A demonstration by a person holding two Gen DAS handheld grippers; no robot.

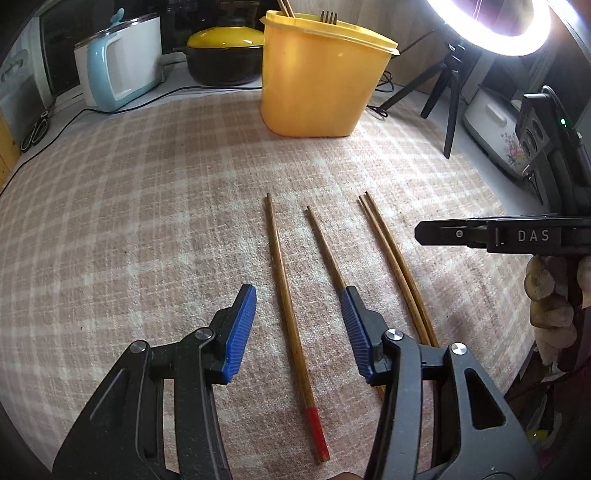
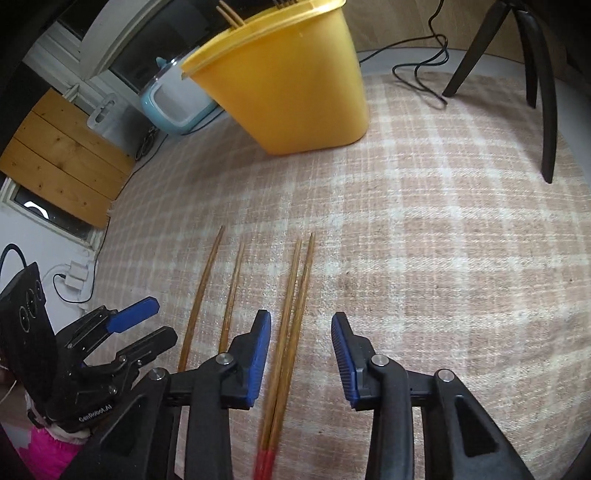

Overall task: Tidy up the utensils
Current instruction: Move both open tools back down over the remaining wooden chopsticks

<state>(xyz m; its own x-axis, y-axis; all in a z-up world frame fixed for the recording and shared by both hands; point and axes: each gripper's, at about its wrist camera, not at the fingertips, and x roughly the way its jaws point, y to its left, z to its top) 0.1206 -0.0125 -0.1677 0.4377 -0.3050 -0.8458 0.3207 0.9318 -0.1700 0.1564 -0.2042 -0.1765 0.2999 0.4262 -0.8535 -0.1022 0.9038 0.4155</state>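
**Both grippers poised over loose chopsticks, nothing held**

4 wooden chopsticks lie on the checked cloth [image 1: 147, 206], tips toward the yellow container [image 1: 317, 77], red-ended butts nearest the cameras. The container stands upright at the far side, well apart from them; chopstick ends and fork tines [image 1: 328, 16] show above its rim.

Left gripper [image 1: 299, 325]: fingers spread, straddling the leftmost chopstick [image 1: 286, 295]. Its right pad [image 1: 354, 328] covers part of the second chopstick [image 1: 325, 247]. Contact with the cloth cannot be told.

Right gripper [image 2: 301, 354]: fingers spread, around the touching pair of chopsticks [image 2: 291, 332], which sits nearer its left pad [image 2: 258, 358].

Step, as judged: pre-grasp, pickup not yet made. Next move calls for lowering until the pads flank the shafts, then closing. The thin round sticks may roll or cross; the pair needs pinching together, then lifting and tipping tips-down into the container.
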